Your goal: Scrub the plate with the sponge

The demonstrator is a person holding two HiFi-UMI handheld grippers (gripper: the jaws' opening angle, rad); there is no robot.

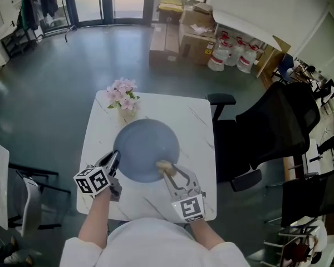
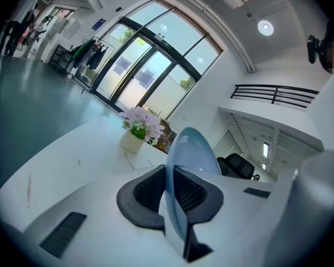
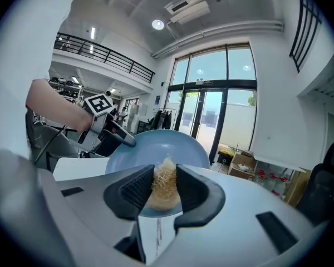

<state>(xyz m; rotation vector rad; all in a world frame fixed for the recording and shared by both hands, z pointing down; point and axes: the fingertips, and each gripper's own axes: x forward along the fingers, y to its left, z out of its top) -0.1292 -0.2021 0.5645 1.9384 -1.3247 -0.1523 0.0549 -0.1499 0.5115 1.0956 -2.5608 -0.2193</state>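
Note:
A round blue plate [image 1: 146, 149] lies on the white marble table [image 1: 197, 127], tilted up at its left edge. My left gripper [image 1: 114, 161] is shut on that left rim; in the left gripper view the plate [image 2: 190, 149] stands edge-on between the black pads [image 2: 150, 193]. My right gripper [image 1: 166, 169] is shut on a tan fibrous sponge [image 1: 163, 165] that rests on the plate's near right part. In the right gripper view the sponge [image 3: 162, 189] sits squeezed between the pads, with the plate [image 3: 156, 149] and the left gripper [image 3: 128, 140] behind it.
A small vase of pink flowers [image 1: 123, 96] stands on the table just beyond the plate. A black office chair [image 1: 273, 129] is close to the table's right side. Cardboard boxes [image 1: 195, 35] and water bottles [image 1: 234, 54] are farther back on the floor.

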